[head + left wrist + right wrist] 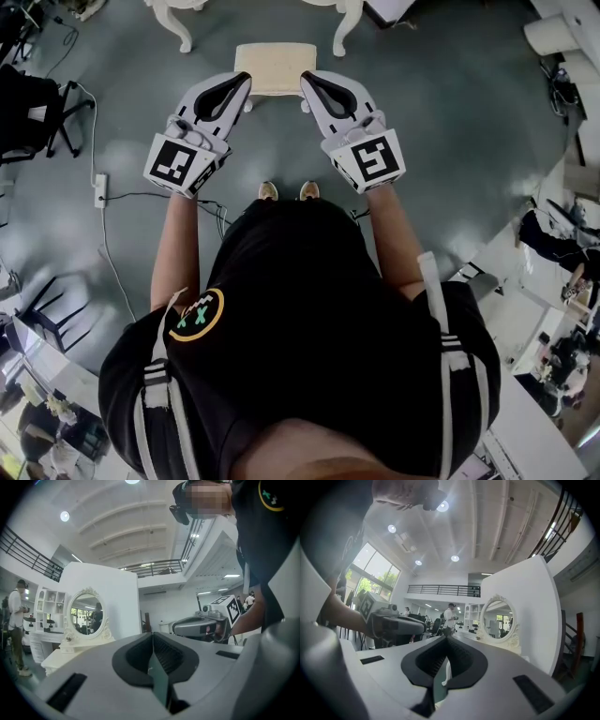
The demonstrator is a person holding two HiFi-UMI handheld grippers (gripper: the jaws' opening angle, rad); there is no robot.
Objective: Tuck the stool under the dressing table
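**Left gripper** (242, 84): held level at the left of the head view, jaws pressed together with nothing between them. Its own view shows the two dark pads meeting along one line.

**Right gripper** (307, 79): held level at the right and angled inward like its partner, so the two tips converge toward the far side. Its jaws are likewise closed and hold nothing. A pale furniture leg shows only through the slit below the pads, well beyond them.

**Stool** (275, 66): a cream seat on pale legs, standing on the grey floor (450, 122) just beyond the two gripper tips. From above, the tips overlap its near left and near right corners, but contact cannot be judged from this angle. The stool lies on the near side of the dressing table (180, 26), centred between that table's two visible curved white legs, with its seat in open view.

**Mirror** (86, 613): oval, in an ornate cream frame, upright on the dressing table top and backed by a white partition wall (112, 597). It appears to the left in the left gripper view and to the right in the right gripper view.

**Surroundings:** the person's shoes (268, 190) are near the stool on the floor. A white power strip (99, 190) with a trailing cable lies to the left, and black chairs (37, 112) stand further left.
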